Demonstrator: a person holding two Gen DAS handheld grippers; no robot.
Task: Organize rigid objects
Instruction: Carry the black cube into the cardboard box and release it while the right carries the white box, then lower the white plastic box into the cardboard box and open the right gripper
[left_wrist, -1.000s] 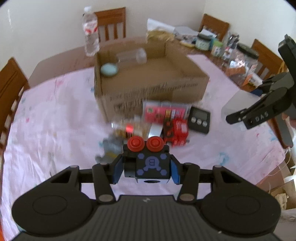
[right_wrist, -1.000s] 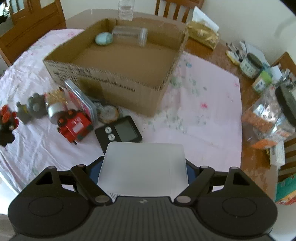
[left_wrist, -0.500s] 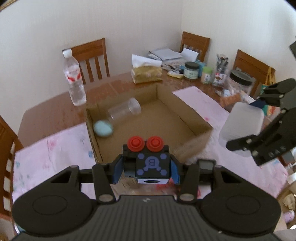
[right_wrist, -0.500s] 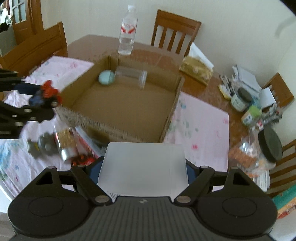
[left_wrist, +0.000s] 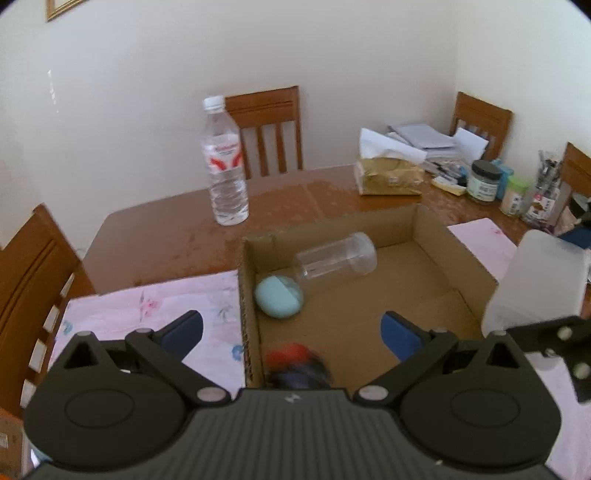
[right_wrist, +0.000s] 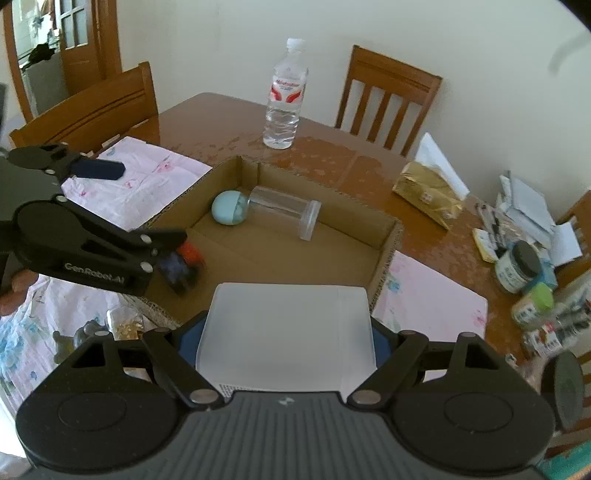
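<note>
The black toy with red buttons (left_wrist: 295, 365) is showing motion-blurred inside the near left corner of the cardboard box (left_wrist: 458, 254), free of my left gripper (left_wrist: 291, 328), whose blue pads are standing wide apart with nothing between them. My right gripper (right_wrist: 284, 332) is clamping a translucent white container (right_wrist: 284, 332) above the box's near wall. A pale blue egg-shaped object (left_wrist: 279, 295) and a clear jar (left_wrist: 336, 258) are lying at the box's far end on the table (left_wrist: 166, 236).
</note>
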